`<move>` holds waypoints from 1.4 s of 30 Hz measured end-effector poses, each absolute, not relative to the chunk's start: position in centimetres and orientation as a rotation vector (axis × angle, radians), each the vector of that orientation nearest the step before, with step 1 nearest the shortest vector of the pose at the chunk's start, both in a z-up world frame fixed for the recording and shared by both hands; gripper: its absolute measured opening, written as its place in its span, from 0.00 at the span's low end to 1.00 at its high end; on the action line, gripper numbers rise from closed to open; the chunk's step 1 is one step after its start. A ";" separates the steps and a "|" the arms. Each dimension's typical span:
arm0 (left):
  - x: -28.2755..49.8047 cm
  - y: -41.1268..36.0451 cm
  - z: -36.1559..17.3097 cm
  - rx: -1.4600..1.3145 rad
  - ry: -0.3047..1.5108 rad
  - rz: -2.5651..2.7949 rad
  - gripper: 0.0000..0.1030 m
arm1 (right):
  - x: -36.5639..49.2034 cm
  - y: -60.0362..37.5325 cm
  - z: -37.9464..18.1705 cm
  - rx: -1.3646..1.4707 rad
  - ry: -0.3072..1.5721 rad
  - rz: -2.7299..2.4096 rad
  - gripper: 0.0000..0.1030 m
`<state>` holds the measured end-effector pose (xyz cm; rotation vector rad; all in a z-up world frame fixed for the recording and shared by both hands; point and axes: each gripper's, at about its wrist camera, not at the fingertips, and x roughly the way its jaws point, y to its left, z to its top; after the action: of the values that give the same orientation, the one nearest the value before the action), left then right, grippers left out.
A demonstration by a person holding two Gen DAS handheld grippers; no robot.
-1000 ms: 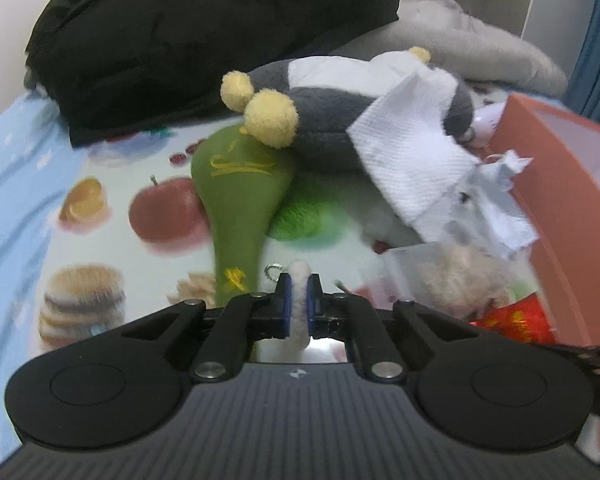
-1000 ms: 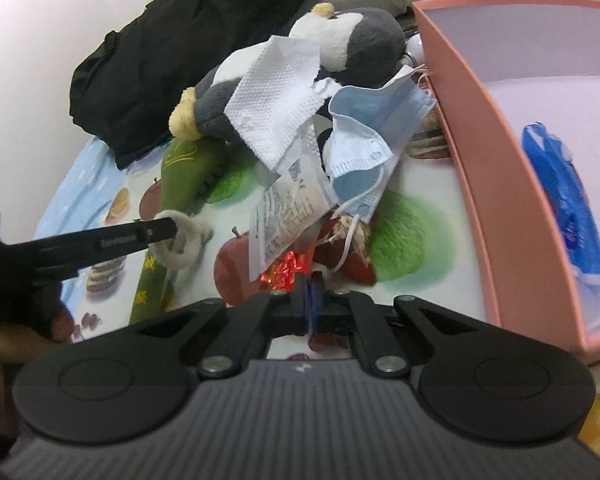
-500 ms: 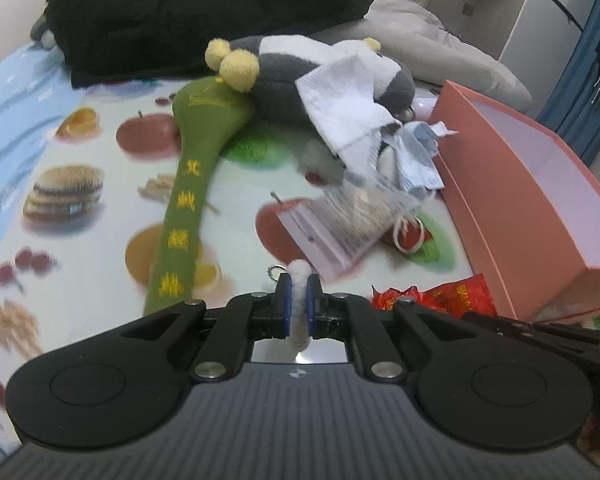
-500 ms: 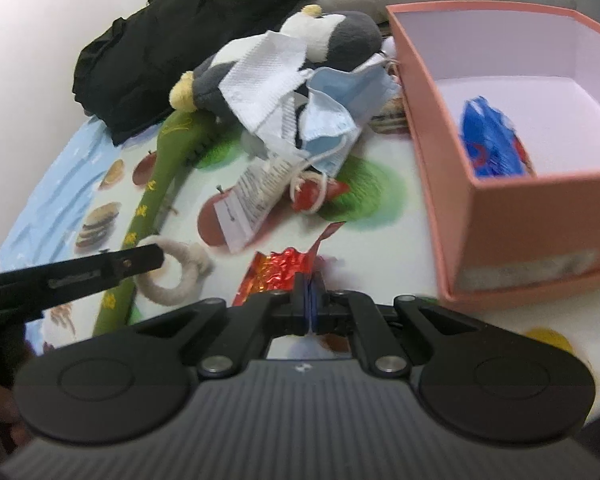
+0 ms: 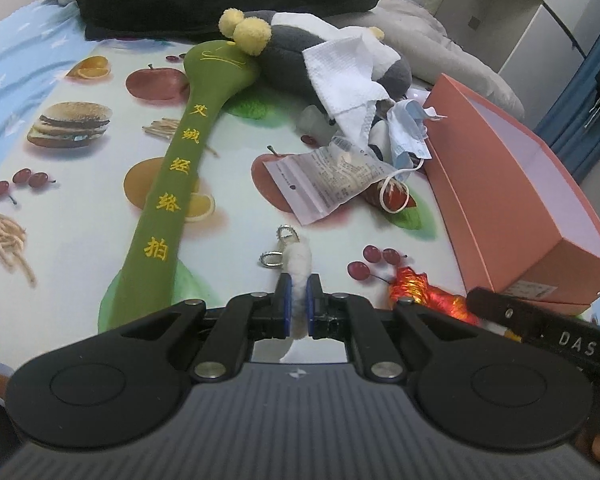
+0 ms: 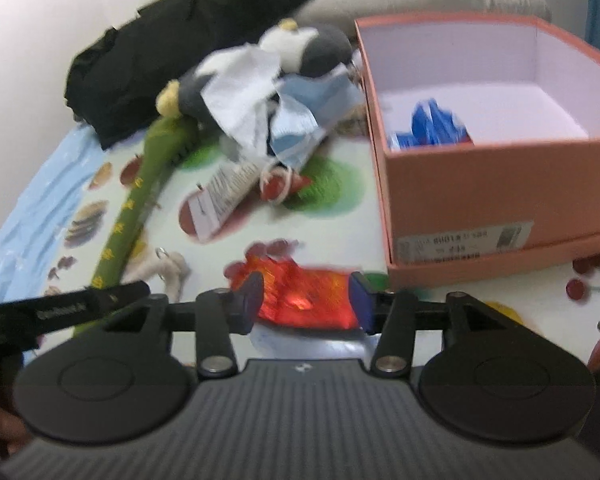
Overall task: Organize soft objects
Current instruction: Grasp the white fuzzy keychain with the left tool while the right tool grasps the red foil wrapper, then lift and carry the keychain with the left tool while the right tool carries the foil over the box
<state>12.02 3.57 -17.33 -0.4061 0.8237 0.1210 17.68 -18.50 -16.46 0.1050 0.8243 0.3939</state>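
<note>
Over on the left, the left gripper (image 5: 296,306) is clamped tight on a small fluffy white ring-shaped plush keychain (image 5: 299,264), its metal clasp rings poking out at about eleven o'clock from the fingertips, the pads pinching the fluff to a thin strip. From that gripper the long green padded massage bat with yellow embroidered characters (image 5: 168,204) lies at ten o'clock, its long axis running from near the gripper up towards twelve, where its rounded head tucks under the grey and white plush penguin with yellow feet (image 5: 320,60). The open salmon-pink cardboard box (image 5: 512,216) sits at two o'clock, so the carry goes rightwards across the fruit-printed mat (image 5: 80,184). Moving right now: the right gripper (image 6: 306,300) is opening, jaws parting to a middling gap, and the crinkly red and gold foil wrapper (image 6: 300,292) lies right between them; the frame is smeared, so whether the pads touch the foil I cannot say for sure, though they look clear of it. The box lies at one o'clock from these fingers, a blue wrapper (image 6: 430,126) already inside. By my reckoning the right hand is the nearer one to the box.
</note>
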 end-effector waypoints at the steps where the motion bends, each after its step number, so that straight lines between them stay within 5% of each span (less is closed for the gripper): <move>1: 12.0 3.6 -17.3 -0.404 0.822 0.121 0.09 | 17.6 -18.2 -16.2 0.096 0.807 0.402 0.48; 25: 11.9 4.1 -19.2 -0.455 0.842 0.154 0.09 | 19.2 -12.8 -20.0 -0.070 0.883 0.519 0.42; 42: 11.7 3.1 -12.6 -0.442 0.740 0.105 0.09 | 18.0 -15.3 -12.5 -0.010 0.756 0.564 0.40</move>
<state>11.66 3.12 -12.61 -0.4421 0.7397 0.1051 18.02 -15.34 -12.52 -0.0096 0.7562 0.5636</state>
